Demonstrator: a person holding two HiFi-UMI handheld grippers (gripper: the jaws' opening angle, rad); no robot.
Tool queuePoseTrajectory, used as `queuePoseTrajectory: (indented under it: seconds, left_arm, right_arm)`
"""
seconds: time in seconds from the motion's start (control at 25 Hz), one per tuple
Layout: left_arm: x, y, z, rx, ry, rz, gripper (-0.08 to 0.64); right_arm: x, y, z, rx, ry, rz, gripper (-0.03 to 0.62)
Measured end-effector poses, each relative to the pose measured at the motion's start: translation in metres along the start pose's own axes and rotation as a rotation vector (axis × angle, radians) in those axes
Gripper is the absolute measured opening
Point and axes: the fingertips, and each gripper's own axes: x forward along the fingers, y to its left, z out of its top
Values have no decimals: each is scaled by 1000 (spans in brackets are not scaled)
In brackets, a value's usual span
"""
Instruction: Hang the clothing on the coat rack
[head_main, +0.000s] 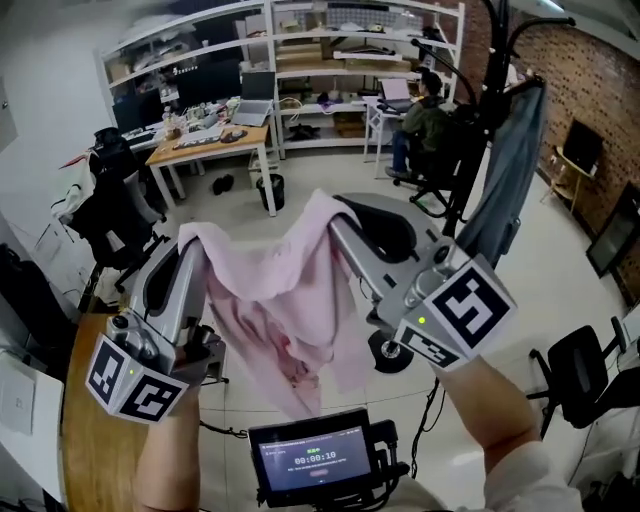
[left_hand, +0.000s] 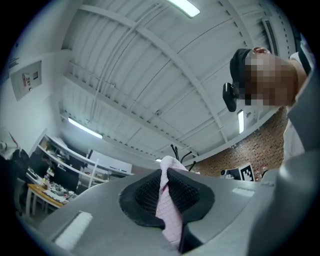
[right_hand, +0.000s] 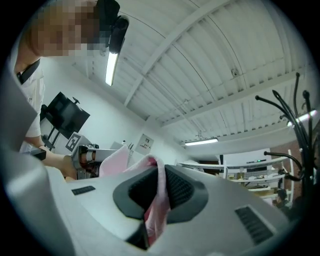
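**Carrying the garment toward the rack.** The pink garment (head_main: 272, 300) hangs in mid-air, slung between the left gripper (left_hand: 167, 186) and the right gripper (right_hand: 159, 192), and rests on no surface. Each gripper's jaws are closed tight on a fold of the pink cloth near its upper edge, with the fabric pinched between the ribbed pads. The body of the garment sags below and between the two grippers.

The coat rack (head_main: 492, 70), a dark pole with curved hooks at its top, stands well apart from the grippers, ahead and to the right. A grey-blue garment (head_main: 508, 175) already hangs down its right side.

The step in hand appears to be the approach. To do it well, both grips should be firm and the grippers spread, so that the upper edge forms a taut span. That span would then be lifted above a free hook on the rack's left side, clear of the grey-blue garment. It would be lowered over the hook tip before either gripper lets go. An early release risks the cloth sliding to the floor.
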Motion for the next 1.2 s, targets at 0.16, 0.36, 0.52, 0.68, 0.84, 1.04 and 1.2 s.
queuePoseTrajectory:
  seconds: [0.16,0.36,0.52,0.68,0.84,1.04,1.2]
  left_arm:
    - [33,-20,-19,-29,4,-62,32]
    - [76,-41,-47,-101,25,-149,31]
    - [105,-52,-69,-143,41,-224,31]
    - [143,-63,-91,-186,55,-305,31]
    - [175,-65,-110,-235,71,-376,31]
    - [212,-58,-125,-263,99,-465,31]
    - [250,-46,-126,-258,101,-513,31]
  right_arm:
    - [-29,-30,2,-16,1,-68,25]
    - [-63,-68,5,-35,20,-168,25]
    - [-87,-96,-2,-49,58,-263,25]
    - [-108,-124,-9,-73,109,-359,25]
    - [-120,-148,-16,-96,156,-447,25]
    - [-122,-172,-15,-128,172,-558,25]
    - [-116,-199,-12,-160,182,-624,25]
